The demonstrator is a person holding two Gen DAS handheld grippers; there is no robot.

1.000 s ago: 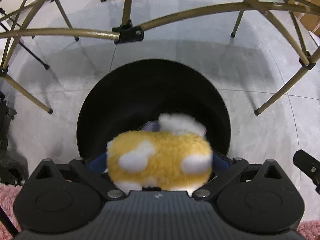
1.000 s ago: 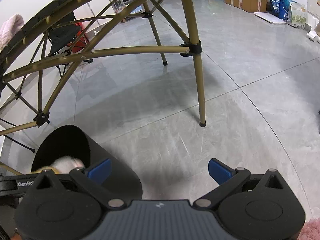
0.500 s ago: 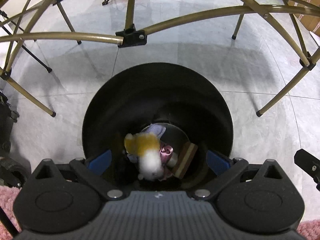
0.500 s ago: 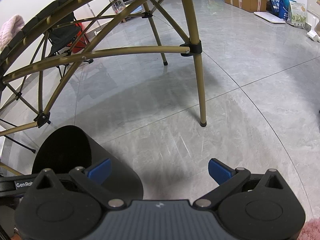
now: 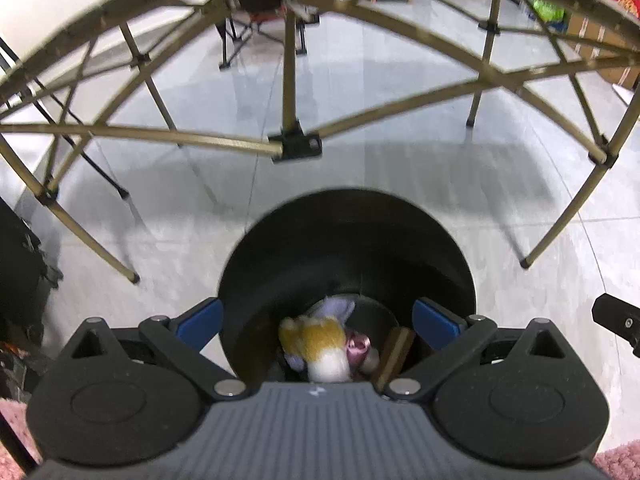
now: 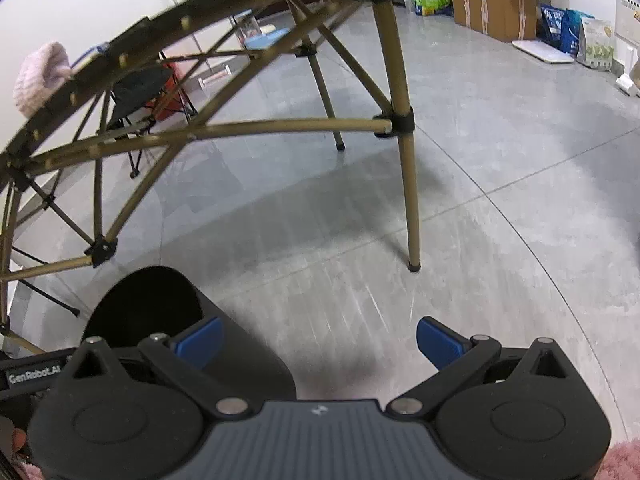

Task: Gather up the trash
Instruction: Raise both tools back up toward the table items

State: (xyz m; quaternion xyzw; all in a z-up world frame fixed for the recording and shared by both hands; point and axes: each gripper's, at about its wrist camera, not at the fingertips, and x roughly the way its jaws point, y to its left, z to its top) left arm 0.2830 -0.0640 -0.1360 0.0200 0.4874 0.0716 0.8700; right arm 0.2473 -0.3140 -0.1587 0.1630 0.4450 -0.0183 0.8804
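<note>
A black round bin (image 5: 348, 240) stands on the grey floor right under my left gripper (image 5: 318, 322), which is open with nothing between its blue pads. At the bin's bottom lies a fluffy yellow and white plush (image 5: 320, 344) on top of pale purple and pink scraps (image 5: 356, 350) and a brown flat piece (image 5: 394, 356). In the right wrist view the same bin (image 6: 160, 312) sits at the lower left. My right gripper (image 6: 318, 340) hangs open over bare floor beside the bin, holding nothing.
A folding table's gold metal frame (image 5: 294, 146) arches over the bin, with legs (image 6: 412, 208) on the tiled floor. A pink fluffy rug (image 5: 618, 460) lies at the near edge. Boxes and bags (image 6: 496, 4) line the far wall. A folding chair (image 6: 140, 88) stands beyond the frame.
The plush left my left gripper, whose fingers opened, and dropped to the bottom of the bin. The left gripper has since tilted up and away slightly. The right gripper has lifted a little.
</note>
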